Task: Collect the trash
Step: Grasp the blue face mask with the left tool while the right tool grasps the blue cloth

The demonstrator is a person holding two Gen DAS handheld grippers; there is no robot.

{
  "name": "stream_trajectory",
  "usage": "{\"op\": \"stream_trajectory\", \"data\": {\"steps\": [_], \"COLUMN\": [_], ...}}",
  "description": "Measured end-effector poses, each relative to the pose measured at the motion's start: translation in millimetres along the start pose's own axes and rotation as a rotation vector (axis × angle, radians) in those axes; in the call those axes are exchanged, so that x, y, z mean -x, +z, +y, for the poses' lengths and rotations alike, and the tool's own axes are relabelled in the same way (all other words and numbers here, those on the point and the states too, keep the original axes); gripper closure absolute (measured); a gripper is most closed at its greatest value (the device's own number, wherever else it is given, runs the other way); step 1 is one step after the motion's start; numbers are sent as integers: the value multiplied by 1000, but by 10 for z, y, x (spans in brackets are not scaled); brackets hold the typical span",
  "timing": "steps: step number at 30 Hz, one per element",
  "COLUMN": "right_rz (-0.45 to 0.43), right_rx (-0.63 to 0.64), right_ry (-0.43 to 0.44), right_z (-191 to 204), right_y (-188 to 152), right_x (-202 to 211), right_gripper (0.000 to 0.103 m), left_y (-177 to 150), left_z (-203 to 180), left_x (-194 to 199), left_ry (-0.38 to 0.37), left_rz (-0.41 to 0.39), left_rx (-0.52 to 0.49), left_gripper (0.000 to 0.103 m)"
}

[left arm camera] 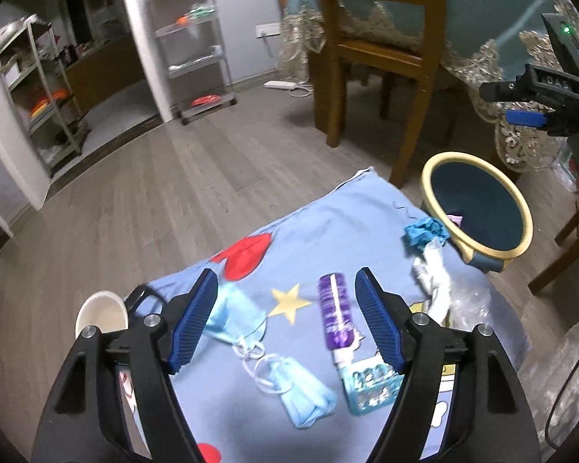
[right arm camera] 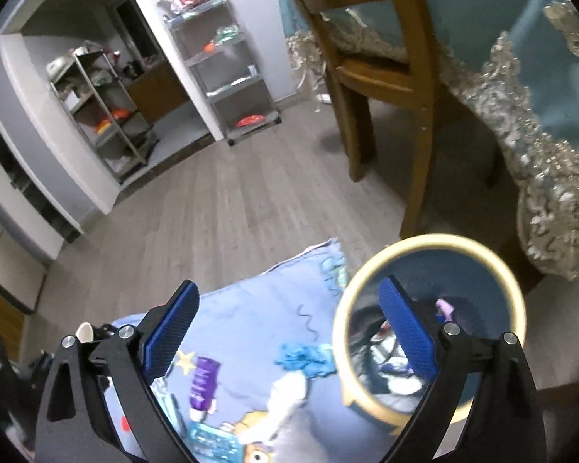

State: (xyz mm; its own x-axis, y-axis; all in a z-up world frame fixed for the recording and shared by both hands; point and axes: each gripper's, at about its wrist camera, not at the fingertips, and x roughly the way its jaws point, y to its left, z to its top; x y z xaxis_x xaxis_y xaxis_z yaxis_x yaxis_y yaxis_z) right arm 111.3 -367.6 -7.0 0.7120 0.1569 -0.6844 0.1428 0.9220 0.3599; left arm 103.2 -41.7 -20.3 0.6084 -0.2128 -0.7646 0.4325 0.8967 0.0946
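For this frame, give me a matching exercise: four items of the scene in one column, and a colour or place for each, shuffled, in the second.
Items:
1. tube
2. crumpled glove
3. face mask
4. trash bin

Descriptions:
A. pale blue, with white ear loops, near edge of the blanket
B. blue inside, with a yellow rim
C. purple, between the open left gripper fingers
D. bright blue, beside the bin's rim

Pairs: 1-C, 2-D, 3-A, 4-B
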Motion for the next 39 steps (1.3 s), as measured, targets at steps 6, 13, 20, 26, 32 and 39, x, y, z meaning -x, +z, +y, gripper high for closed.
{"op": "stream_trajectory", "data": {"steps": [6,13,20,26,32,39], "right_rz": [117,203,255,314,439,500], "right_rx": [-34,20,41,151,256,372], "right_ry": [-17,-96,-69,-36,-55,-101], "right_z": [94,-147,-163,88,275,369], "right_y": [-186,-304,-377,-443,-683,-863], "right_x": [-400,-689,-902,-1184,-1557,-1701], "right_gripper": [9,9,9,9,18,21], "left_y": [-223,-401,-502,-503,-548,-567], "left_z": [219,455,449,525,628,641], "left_x": [-93,-330,-734,-1008,-1249,-1479], "left_ry": [23,19,26,31,43,47], "left_rz": [29,86,175,205,242,277], "left_rx": [51,129,102,147,184,189], "left_gripper": [28,27,27,26,26,26]}}
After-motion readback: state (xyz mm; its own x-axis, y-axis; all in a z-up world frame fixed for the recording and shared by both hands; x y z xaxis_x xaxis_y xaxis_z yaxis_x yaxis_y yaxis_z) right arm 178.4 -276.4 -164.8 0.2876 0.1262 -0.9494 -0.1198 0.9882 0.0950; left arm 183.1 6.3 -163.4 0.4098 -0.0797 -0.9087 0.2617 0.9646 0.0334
